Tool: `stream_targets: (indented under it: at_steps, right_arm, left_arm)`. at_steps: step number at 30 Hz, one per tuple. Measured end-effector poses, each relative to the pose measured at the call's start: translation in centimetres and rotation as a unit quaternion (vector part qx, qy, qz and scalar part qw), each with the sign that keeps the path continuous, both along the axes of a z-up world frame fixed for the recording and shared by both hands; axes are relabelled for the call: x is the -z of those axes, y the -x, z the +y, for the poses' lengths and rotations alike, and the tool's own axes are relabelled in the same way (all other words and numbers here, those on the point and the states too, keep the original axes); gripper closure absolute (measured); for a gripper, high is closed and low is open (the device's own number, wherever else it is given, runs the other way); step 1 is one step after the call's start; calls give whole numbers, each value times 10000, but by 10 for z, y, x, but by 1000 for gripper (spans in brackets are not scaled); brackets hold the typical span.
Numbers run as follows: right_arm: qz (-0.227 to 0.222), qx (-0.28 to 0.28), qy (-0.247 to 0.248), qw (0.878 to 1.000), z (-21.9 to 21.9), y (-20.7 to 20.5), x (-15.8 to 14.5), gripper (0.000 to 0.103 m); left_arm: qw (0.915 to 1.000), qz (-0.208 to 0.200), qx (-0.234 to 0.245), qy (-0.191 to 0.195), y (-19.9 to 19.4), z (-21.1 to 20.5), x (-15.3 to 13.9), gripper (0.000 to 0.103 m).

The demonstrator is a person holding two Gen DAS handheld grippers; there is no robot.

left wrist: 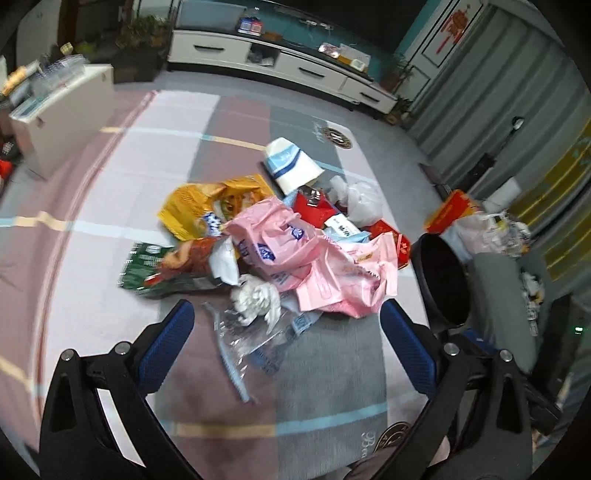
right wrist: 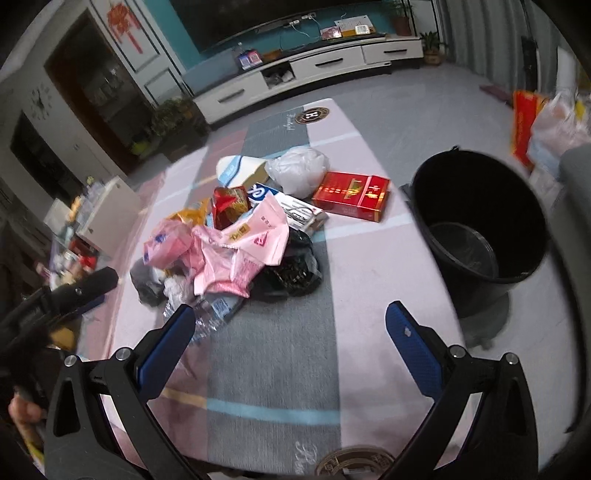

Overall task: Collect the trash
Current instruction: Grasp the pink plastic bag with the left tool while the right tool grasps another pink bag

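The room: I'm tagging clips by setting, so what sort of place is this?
Most likely a home living room. A long white TV cabinet runs under a dark screen, potted plants stand nearby, and the trash pile lies on a low cloth-covered table beside a black bucket.

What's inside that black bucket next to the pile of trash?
In the right wrist view the black bucket looks empty: only its bare, shiny bottom shows. The near wall hides the part of the floor closest to the camera, so something small could lie there.
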State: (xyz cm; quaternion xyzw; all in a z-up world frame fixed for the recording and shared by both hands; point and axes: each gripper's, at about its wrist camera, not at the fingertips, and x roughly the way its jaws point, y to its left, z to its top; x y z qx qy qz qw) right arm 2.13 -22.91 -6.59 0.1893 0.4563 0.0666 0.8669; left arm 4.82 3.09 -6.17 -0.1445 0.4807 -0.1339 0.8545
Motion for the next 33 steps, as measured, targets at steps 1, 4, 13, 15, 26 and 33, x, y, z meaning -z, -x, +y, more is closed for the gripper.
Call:
stream_targets:
  at_steps: [1, 4, 13, 15, 26, 33]
  right_arm:
    - [-11, -25, -109, 9999, -2, -5, 4, 2]
    - [-52, -141, -468, 9988, -6, -27, 15, 2]
    - [-546, -495, -664, 9951, 13, -63, 33, 9]
    - [-468, -428, -555, 9964, 18, -70, 39, 10]
    - [-516, -254, -626, 9964, 24, -86, 49, 71]
    - [-640, -40, -899, 9939, 9, -74, 42, 92]
  left_arm:
    - [9999, 24, 65, 103, -3, 2, 4, 3]
    - [9991, -141, 314, 246, -10, 2, 18, 3]
    - [9932, -676, 580, 744, -20, 13, 24, 3]
    - [9927, -883, 645, 517, -22, 6, 20, 3]
    - [9910, -1149, 661, -195, -36, -19, 23, 8]
    - [9943, -996, 317, -201, -34, -10, 29, 68]
